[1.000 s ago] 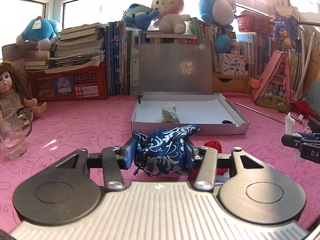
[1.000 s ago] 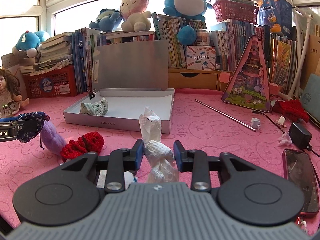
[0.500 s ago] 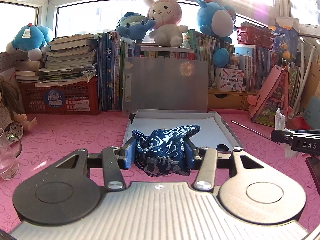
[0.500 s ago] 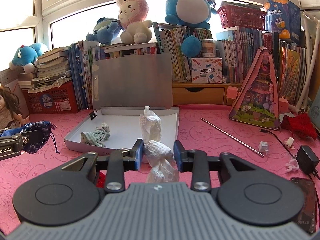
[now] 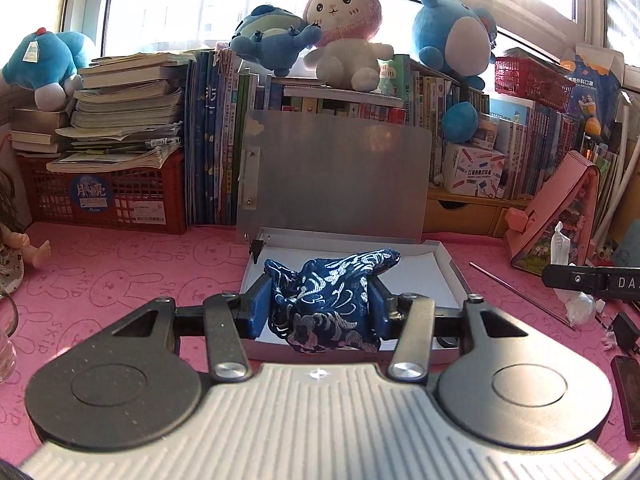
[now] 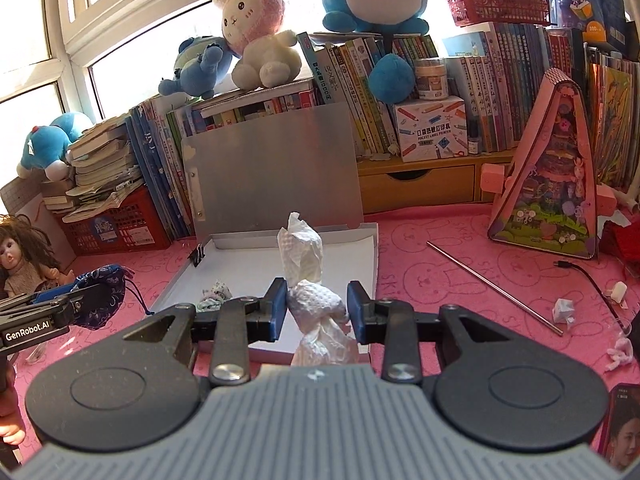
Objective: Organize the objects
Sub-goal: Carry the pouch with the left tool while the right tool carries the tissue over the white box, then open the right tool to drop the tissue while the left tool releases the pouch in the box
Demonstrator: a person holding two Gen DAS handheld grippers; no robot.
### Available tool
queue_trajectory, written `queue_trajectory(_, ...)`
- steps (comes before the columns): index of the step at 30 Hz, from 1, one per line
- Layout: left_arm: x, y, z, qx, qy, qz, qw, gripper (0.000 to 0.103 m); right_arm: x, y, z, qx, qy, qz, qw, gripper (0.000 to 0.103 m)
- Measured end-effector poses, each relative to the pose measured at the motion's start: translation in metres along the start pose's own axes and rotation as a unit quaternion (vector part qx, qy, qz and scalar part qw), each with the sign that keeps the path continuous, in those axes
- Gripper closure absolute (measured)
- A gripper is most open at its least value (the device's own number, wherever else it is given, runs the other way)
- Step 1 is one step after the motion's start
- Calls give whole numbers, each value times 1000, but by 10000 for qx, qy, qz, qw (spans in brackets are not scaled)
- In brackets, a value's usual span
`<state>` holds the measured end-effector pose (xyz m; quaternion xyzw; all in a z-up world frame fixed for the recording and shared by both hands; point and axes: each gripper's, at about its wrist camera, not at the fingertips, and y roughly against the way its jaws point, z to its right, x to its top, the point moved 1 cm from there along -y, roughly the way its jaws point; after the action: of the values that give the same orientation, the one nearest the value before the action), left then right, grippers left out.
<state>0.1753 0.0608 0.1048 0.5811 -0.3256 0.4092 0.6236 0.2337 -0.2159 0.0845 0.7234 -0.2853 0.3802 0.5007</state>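
Clenching a blue pouch (image 5: 326, 306), the left tool (image 5: 320, 308) hangs over the box (image 5: 448, 270). Its neck points toward 2 o'clock. The right tool (image 6: 316, 310) grips a tissue twist (image 6: 310, 280), long axis 12-to-6.

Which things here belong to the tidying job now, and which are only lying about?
In the job:
- pouch, held in left tool
- tissue, held in right tool
- open box
- cloth lying in the box

Lying about:
- plush toys
- books
- doll
- metal rod
- phone
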Motion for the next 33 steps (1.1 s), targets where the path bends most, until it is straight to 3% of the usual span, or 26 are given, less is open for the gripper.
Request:
queue_trajectory(14, 24, -71, -22, -84, 420, -533, 9977, 48, 22, -66, 18, 338, -735, -686, 9944, 65)
queue_trajectory(25, 21, -143, -25, 71, 213, -744, 9970, 47, 28, -140, 29, 365, -963, -926, 9904, 64)
queue_trajectory(33, 17, -205, -20, 243, -174, -978, 9948, 47, 24, -204, 31, 158, -521, -1148, 9919, 64)
